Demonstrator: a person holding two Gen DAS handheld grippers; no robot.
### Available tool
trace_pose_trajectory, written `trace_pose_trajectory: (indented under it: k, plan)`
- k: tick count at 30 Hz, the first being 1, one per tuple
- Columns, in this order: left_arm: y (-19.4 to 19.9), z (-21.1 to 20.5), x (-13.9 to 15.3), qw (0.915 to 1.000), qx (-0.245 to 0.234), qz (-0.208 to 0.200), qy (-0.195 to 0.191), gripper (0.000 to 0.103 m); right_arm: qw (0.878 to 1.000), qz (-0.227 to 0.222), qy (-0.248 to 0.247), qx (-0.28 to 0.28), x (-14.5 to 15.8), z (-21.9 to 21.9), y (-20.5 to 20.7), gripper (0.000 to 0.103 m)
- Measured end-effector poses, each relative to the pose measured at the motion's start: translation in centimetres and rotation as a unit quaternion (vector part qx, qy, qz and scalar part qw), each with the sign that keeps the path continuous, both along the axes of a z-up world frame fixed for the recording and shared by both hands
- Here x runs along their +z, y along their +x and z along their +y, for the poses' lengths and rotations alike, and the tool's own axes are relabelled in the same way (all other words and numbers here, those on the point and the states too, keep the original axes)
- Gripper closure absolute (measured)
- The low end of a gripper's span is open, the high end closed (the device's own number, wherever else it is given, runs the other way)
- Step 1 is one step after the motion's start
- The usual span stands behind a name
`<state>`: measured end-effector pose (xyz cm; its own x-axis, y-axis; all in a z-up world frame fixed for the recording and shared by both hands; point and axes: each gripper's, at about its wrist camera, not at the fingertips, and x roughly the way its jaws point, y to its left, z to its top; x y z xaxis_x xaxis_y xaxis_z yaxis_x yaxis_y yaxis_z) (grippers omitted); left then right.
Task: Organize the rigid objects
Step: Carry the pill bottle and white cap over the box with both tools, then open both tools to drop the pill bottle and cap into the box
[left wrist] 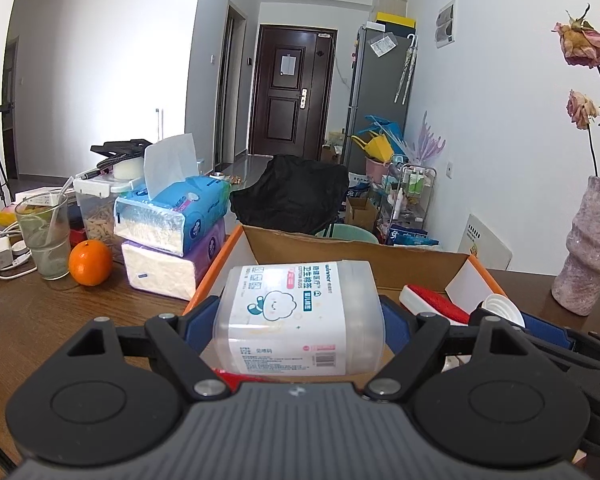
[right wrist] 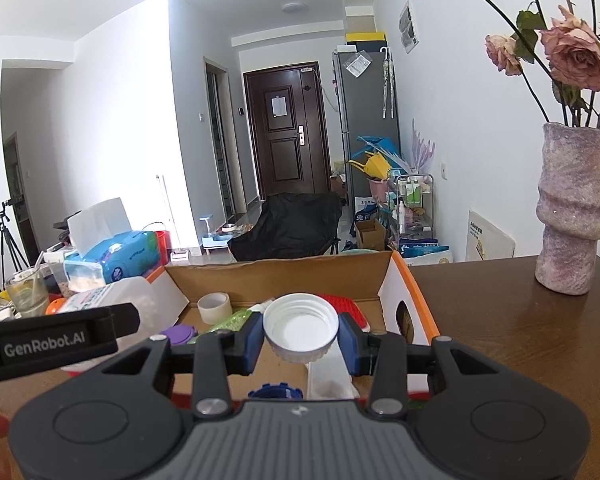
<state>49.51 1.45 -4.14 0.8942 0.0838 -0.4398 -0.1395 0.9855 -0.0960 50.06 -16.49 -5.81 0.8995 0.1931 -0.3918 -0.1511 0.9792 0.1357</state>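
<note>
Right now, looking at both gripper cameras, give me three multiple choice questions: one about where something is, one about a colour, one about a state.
1. Where is the orange?
A. inside the cardboard box
B. on the table beside the glass
C. on the tissue packs

2. What colour is the cap in the right gripper?
A. white
B. red
C. purple

3. What is the left gripper doing?
A. standing open with nothing in it
B. holding a roll of tape
C. holding a clear cotton bud container

Answers: 1 B, it sits on the wood next to the glass. 2 A, the ribbed cap is white. 3 C, the blue pads press the cotton bud container on both sides.
</note>
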Motion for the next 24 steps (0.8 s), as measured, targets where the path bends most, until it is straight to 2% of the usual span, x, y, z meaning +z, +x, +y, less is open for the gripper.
trace_pose_trajectory:
  k: [24]
  plan:
    - [6.2,0.6,-0.3,0.9998,0.004,-0.007,0.017,0.020,1.000,0.006,-0.022,-0.006,-0.3,1.9,5.1,0.064]
